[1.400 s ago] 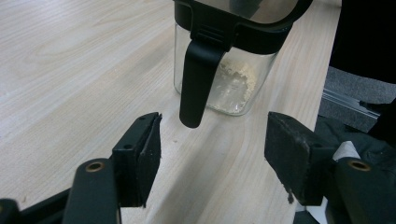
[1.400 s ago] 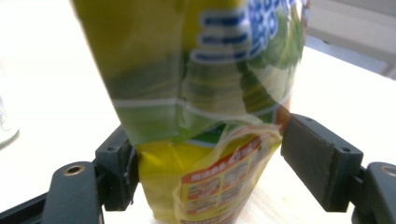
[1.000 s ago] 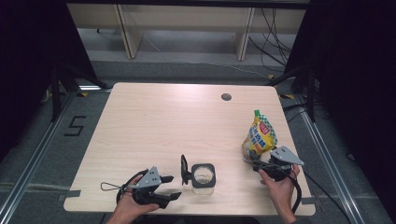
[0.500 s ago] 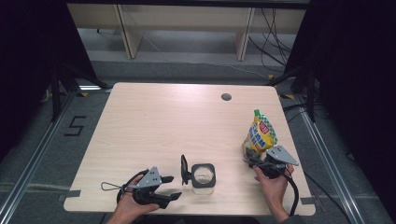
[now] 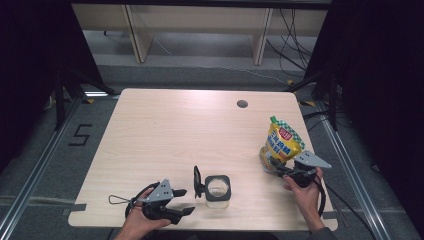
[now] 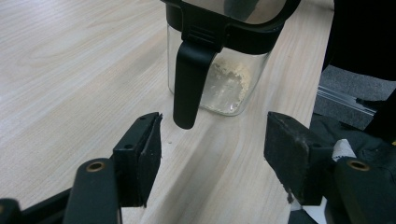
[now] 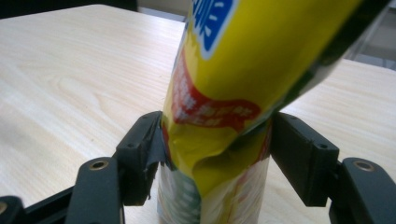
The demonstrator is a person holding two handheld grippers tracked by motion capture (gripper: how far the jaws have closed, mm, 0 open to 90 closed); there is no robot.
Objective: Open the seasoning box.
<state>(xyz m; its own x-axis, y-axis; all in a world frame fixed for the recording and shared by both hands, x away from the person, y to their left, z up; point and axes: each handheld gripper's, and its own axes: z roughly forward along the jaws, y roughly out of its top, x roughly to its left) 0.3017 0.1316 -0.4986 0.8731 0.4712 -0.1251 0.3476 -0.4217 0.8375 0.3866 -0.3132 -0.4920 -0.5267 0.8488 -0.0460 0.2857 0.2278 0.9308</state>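
Right gripper (image 7: 212,154) pinching soft yellow printed pouch (image 5: 283,145) low, near right edge of pale wooden counter (image 5: 165,130); could buckle, tip or spill if lifted. Left gripper (image 6: 212,156) spread before clear black-lidded jar (image 5: 217,190); might snag hanging latch (image 6: 189,77).

Light wood surface (image 5: 165,130), round hole (image 5: 242,104) near far edge. Clear jar (image 5: 218,190) with black rim stands near front; yellow pouch (image 5: 282,145) upright at right.
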